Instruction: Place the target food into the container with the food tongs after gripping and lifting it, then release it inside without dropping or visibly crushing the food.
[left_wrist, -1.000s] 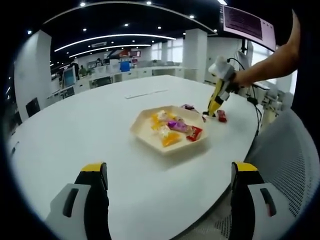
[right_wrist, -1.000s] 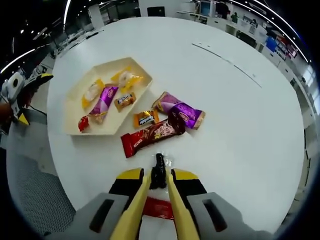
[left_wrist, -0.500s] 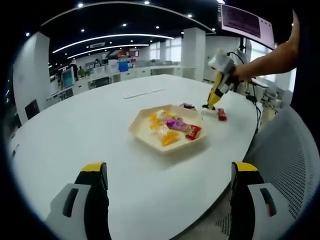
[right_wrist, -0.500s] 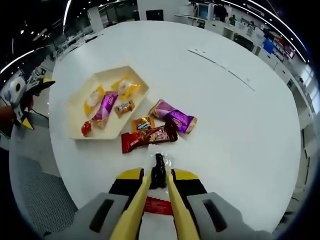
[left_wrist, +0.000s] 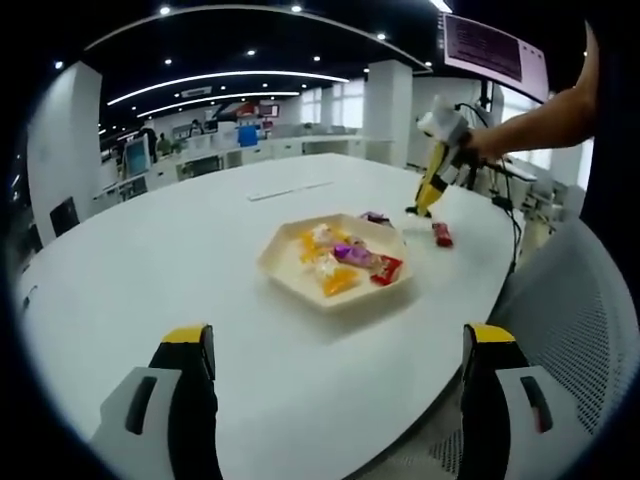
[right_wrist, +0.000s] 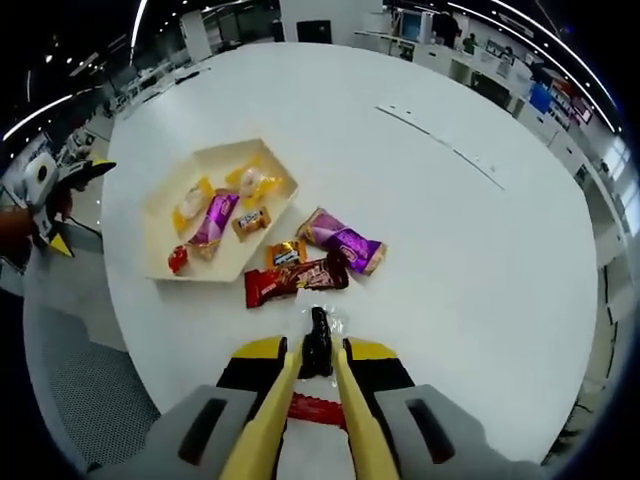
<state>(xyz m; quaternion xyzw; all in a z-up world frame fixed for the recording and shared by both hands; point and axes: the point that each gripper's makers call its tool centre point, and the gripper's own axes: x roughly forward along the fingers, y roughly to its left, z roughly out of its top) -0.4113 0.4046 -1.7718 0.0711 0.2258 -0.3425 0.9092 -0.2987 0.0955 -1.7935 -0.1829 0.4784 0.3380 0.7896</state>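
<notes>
My right gripper (right_wrist: 316, 372) hangs above the white round desk (right_wrist: 480, 260), its jaws drawn narrow onto yellow food tongs (right_wrist: 300, 420) whose tips pinch a small dark candy (right_wrist: 318, 343) with a clear wrapper end, lifted off the surface. In the left gripper view that same gripper (left_wrist: 428, 196) shows high over the far side of the desk, beside the tray. The cream hexagonal tray (right_wrist: 160, 215) lies ahead and to the left in the right gripper view, holding a purple wrapper (right_wrist: 213, 218), yellow sweets (right_wrist: 255, 183) and a small red one (right_wrist: 177, 260). Just beside its near edge lie a gold candy (right_wrist: 286, 253), a red bar (right_wrist: 293, 280) and a purple packet (right_wrist: 340, 238); a red wrapper (right_wrist: 317, 410) lies under my jaws. Wide bare desk spreads to the right. My left gripper (left_wrist: 335, 375) sits low near the desk's edge, jaws spread wide with nothing between them, well apart from the tray (left_wrist: 300, 275)
</notes>
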